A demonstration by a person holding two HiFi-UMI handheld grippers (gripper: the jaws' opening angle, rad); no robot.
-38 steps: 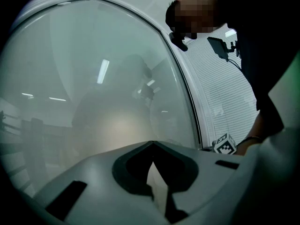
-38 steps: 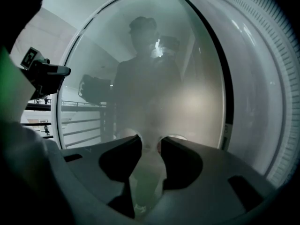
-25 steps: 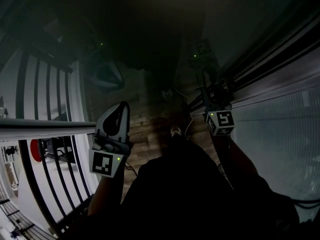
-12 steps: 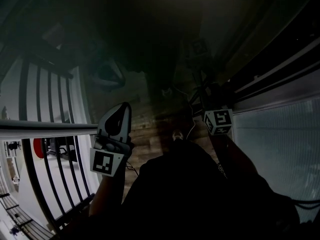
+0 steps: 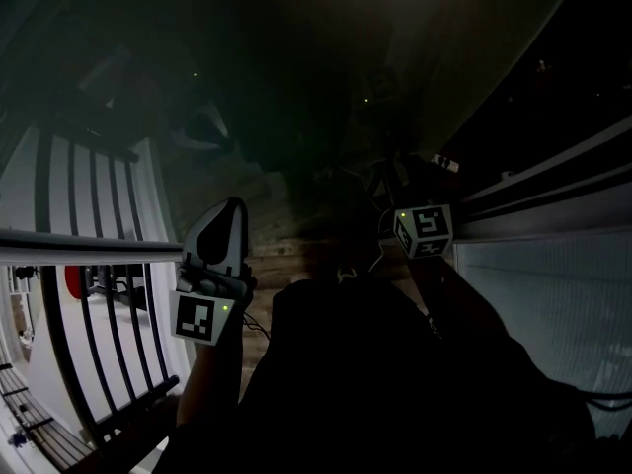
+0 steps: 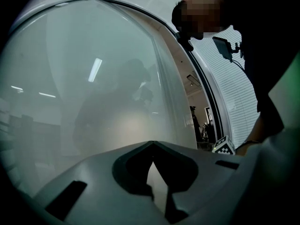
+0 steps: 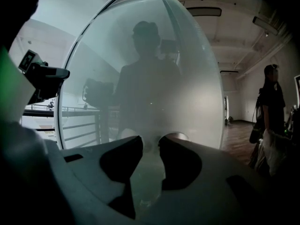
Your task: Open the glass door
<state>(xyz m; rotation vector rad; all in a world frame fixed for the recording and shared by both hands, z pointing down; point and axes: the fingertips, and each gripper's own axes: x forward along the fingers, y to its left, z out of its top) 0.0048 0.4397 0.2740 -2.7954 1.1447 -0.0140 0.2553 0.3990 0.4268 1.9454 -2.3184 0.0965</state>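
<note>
A frosted glass door (image 7: 150, 64) in a white frame fills the right gripper view, with my own dim reflection in it. It also fills the left gripper view as a frosted pane (image 6: 93, 83), whose white edge (image 6: 180, 78) stands beside a narrow gap. My right gripper (image 7: 150, 142) points level at the glass, jaws apart, with nothing between them. In the dark head view only its marker cube (image 5: 423, 230) is plain. My left gripper (image 6: 151, 144) is shut and empty, tips meeting before the pane. It shows at the head view's left (image 5: 222, 230).
A railing with black bars (image 5: 99, 275) runs along the left. Wooden floor (image 5: 296, 250) lies below, and a ribbed white panel (image 5: 553, 304) is at the right. A person (image 7: 271, 102) stands in the room to the right of the door.
In the head view the right gripper's cube has drifted left and a little up. The left gripper has slid slightly left. The whole view has tilted.
</note>
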